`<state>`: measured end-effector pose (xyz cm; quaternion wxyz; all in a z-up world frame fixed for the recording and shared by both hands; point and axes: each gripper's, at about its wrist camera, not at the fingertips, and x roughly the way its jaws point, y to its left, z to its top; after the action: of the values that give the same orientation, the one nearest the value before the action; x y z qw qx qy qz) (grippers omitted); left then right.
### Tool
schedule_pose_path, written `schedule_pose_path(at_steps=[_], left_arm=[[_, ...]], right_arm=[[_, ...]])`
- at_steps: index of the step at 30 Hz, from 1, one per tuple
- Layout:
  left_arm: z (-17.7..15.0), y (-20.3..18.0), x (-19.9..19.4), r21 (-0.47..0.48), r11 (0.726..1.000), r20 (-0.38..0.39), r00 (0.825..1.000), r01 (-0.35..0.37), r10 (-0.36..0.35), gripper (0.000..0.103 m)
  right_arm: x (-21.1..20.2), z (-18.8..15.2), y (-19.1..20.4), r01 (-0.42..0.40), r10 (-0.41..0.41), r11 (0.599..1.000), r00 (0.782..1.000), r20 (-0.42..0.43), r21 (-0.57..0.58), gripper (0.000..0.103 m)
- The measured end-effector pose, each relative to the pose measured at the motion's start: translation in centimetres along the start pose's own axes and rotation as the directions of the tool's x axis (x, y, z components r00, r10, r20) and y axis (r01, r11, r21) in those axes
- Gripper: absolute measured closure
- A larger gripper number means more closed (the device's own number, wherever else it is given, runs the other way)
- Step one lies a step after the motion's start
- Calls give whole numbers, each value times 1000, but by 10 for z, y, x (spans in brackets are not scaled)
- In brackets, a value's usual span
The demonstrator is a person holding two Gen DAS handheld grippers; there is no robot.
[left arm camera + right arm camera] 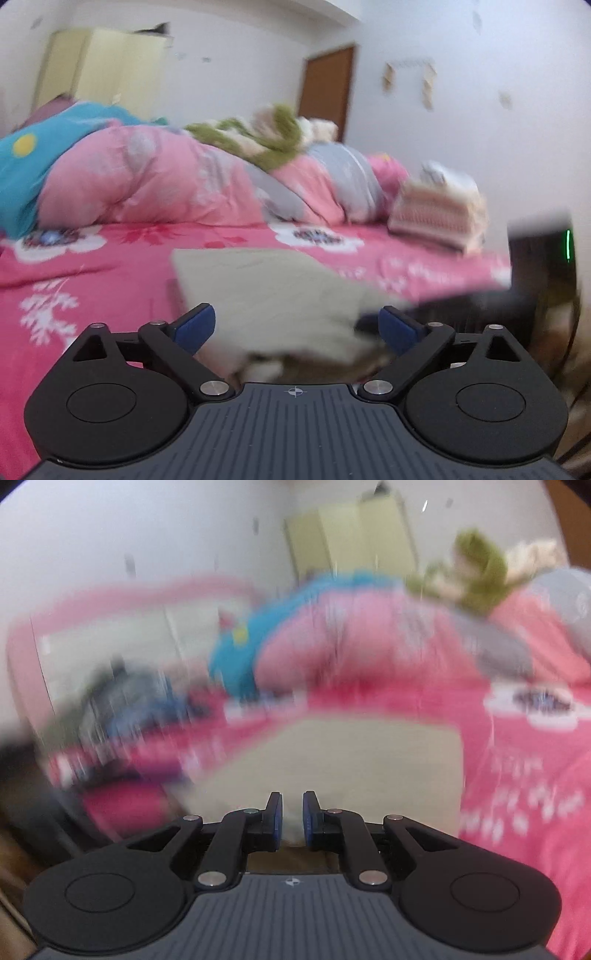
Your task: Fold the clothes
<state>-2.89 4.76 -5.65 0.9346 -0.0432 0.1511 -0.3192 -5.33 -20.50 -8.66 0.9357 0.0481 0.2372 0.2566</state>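
Left wrist view is showing a beige, flat cloth garment (pixel 273 291) lying on the pink floral bedsheet (pixel 92 280) near the front edge of the bed, with its near edge hanging toward the camera and straight edges suggesting at least one fold. The left gripper (pixel 297 326) is standing with its blue-padded jaws spread wide on either side of that near edge, gripping nothing. The right gripper (pixel 292 819) is showing jaws nearly pressed together with a narrow gap; pale cloth is visible in the gap, but blur is preventing a verdict on whether it is being pinched. Judged from this, a fold of the garment is in hand; any next move is calling for a secure pinch on an edge. A folded striped pile (pixel 436 218) is resting further back. No containers are showing.
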Motion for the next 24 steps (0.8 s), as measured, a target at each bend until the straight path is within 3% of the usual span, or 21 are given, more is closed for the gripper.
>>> schedule_pose_path(at_steps=[3, 5, 7, 12, 14, 19, 22, 24], left_arm=[[5, 7, -4, -65, 997, 0, 999, -36, 36, 7], [-2, 5, 7, -9, 994, -56, 993, -107, 107, 7], [-15, 4, 19, 53, 982, -142, 972, -182, 188, 9], [-25, 15, 15, -32, 976, -179, 962, -217, 208, 9], [-22, 17, 6, -57, 975, -171, 965, -214, 201, 10], [-3, 16, -29, -118, 981, -70, 987, -151, 143, 9], [13, 14, -28, -165, 977, -8, 991, -135, 136, 9], [17, 9, -14, -152, 976, -20, 988, -153, 152, 10]], right_arm=[[-2, -13, -5, -22, 21, 1000, 998, 54, 17, 92], [-4, -13, -6, -26, 24, 999, 998, 57, 25, 92], [-6, -13, -5, -25, 24, 999, 998, 59, 19, 92], [-24, 3, 1, -16, 19, 1000, 993, 119, -21, 91], [-27, 4, 3, 5, 4, 998, 991, 134, -68, 91], [-26, 0, -2, 0, 5, 999, 993, 120, -41, 93], [-26, -3, -6, -2, 5, 1000, 994, 112, -25, 93], [-25, -4, -8, -4, 5, 1000, 994, 106, -15, 92]])
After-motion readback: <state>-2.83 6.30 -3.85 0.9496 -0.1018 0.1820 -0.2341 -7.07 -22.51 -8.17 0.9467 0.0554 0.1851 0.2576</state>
